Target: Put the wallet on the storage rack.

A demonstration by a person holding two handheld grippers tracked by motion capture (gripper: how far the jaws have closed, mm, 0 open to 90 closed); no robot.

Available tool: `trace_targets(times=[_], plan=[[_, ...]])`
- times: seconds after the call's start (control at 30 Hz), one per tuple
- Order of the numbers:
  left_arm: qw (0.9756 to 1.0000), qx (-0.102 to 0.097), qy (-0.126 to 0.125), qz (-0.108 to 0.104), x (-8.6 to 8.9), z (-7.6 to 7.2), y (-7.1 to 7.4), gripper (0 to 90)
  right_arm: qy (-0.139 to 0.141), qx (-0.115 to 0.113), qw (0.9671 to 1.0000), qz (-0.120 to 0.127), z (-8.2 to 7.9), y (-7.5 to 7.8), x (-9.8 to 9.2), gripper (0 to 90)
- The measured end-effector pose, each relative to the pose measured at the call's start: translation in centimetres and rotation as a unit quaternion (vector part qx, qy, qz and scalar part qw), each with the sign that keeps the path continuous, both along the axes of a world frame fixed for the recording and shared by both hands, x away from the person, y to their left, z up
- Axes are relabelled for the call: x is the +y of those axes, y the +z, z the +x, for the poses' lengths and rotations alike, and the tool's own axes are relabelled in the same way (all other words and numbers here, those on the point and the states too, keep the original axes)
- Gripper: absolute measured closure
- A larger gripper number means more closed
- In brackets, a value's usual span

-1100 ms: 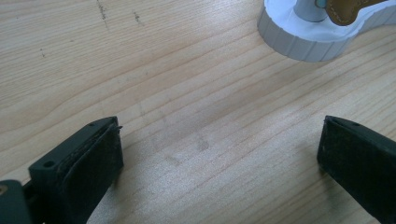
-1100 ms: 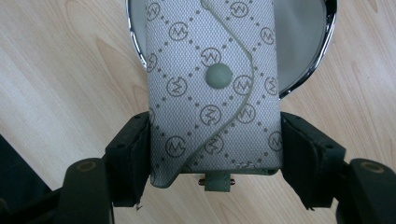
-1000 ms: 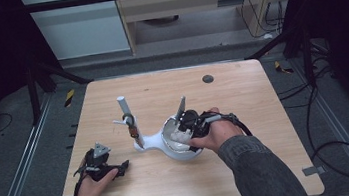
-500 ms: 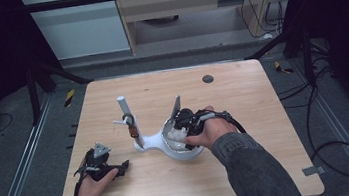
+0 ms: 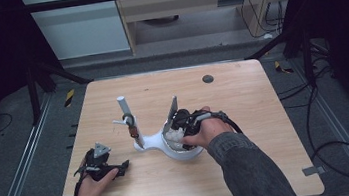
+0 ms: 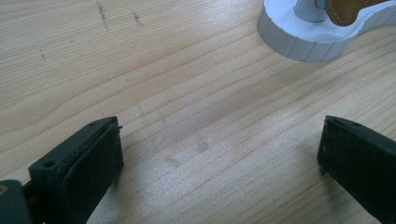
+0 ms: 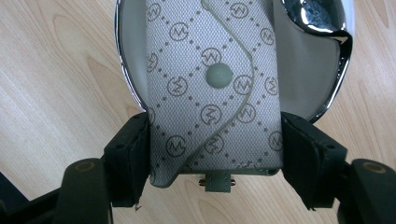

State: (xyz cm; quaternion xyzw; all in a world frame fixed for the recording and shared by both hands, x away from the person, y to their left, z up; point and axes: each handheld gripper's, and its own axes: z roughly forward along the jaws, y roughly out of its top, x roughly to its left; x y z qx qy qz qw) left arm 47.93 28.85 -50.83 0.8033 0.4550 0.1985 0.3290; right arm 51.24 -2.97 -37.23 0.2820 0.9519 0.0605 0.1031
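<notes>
So the patterned pouch (image 7: 212, 88) is clamped by its two side edges in the right hand-held gripper (image 7: 215, 149), pads pressed tight against the fabric, with the snap flap facing the camera. It's being held right over the round chrome-rimmed dish (image 7: 123, 70) of the white stand (image 5: 160, 141), and looks to be partly down inside it already. Whether the pouch is fully resting on the dish floor can't be told from here.

The left hand-held gripper (image 6: 219, 154) is parked low over bare worktop (image 6: 187, 93), jaws spread wide, nothing between them; the stand's ribbed round base (image 6: 299, 44) is just ahead of it. In the high view it sits near the front left of the worktop (image 5: 265, 117), well apart from the stand.

Judging by that, the placing part seems mostly done. What's probably left: the pouch gets settled in the dish, the grip gets let go, and the right hand gets pulled clear. The stand's upright post (image 5: 128, 118) is untouched.
</notes>
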Motion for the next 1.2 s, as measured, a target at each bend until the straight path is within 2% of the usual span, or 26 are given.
trace_targets(times=[0.17, 0.27, 0.4, 0.73, 1.2], plan=[[1.0000, 0.000, 0.000, 0.000, 0.0, 0.0, 0.0, 0.0, -0.004, -0.003, 1.0000, 0.005, 0.2, -0.2, 0.0, 29.4], [1.0000, 0.000, 0.000, 0.000, 0.0, 0.0, 0.0, 0.0, -0.014, -0.011, 0.9992, 0.035, 0.2, -0.4, -0.1, 20.9], [1.0000, -0.002, 0.000, -0.001, -0.1, 0.0, 0.0, 0.0, -0.019, -0.025, 0.9978, 0.059, -0.1, 0.1, -0.5, 20.5], [1.0000, -0.002, 0.000, -0.001, -0.1, 0.0, 0.0, 0.0, -0.012, -0.037, 0.9963, 0.077, -0.7, 0.5, -0.7, 21.4], [1.0000, -0.002, 0.000, -0.001, -0.1, 0.0, 0.0, 0.0, -0.022, -0.059, 0.9918, 0.111, -1.6, 0.8, -1.8, 12.2]])
